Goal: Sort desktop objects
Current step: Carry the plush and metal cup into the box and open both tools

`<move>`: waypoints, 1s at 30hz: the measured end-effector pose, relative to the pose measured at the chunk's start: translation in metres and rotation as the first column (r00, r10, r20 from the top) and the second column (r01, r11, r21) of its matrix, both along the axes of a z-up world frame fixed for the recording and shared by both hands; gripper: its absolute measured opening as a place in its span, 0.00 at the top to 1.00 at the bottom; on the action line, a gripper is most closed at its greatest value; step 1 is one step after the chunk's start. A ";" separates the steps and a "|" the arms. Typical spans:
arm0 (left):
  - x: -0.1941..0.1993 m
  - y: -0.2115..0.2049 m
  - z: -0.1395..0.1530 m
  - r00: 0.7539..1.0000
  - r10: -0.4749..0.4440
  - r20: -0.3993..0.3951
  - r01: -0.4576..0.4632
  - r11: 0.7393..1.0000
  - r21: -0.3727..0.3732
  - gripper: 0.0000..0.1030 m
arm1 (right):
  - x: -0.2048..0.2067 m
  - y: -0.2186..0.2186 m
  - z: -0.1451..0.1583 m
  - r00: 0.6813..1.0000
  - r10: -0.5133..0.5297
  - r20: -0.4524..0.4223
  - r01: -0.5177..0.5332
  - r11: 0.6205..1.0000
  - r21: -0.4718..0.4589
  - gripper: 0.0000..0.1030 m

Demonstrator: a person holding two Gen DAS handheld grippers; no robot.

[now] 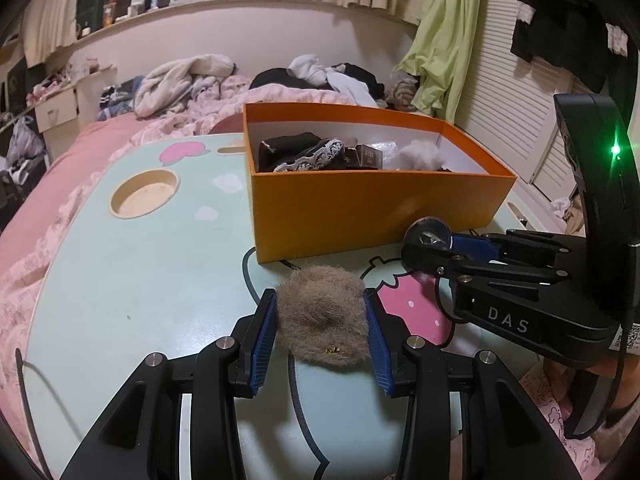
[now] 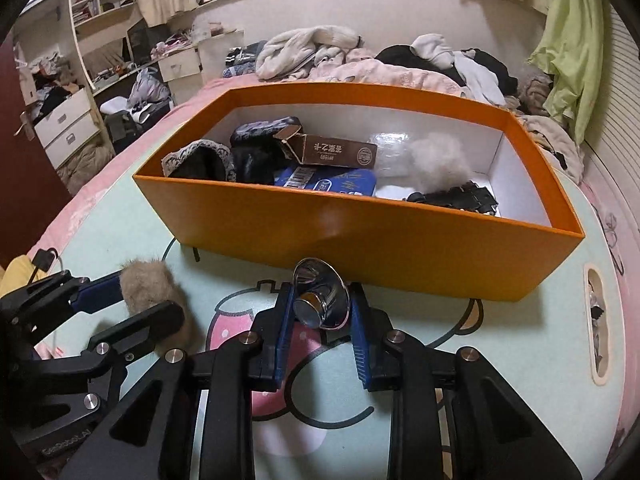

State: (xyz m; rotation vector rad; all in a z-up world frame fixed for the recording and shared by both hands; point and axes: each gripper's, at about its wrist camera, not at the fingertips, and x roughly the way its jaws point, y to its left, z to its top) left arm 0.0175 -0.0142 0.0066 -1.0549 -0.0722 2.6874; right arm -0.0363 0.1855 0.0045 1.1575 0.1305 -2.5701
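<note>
Orange box (image 2: 360, 248): already part-filled with cartons and cloth. Outstanding, both on the table before it: fur pompom (image 1: 322, 322), clamped by left gripper (image 1: 322, 320); chrome funnel-shaped piece (image 2: 320, 300), clamped by right gripper (image 2: 320, 308).

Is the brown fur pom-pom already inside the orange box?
No. The brown fur pom-pom sits on the table between the left gripper fingers, in front of the orange box.

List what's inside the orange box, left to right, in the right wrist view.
Lace-trimmed dark cloth → brown carton → white fluff ball → black clip-like item, all within the orange box.
</note>
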 end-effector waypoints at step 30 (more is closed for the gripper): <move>-0.019 -0.001 0.078 0.987 -0.044 -0.155 0.059 0.994 0.094 0.61 | 0.014 0.013 0.091 0.968 -0.028 -0.249 -0.002 0.993 -0.117 0.73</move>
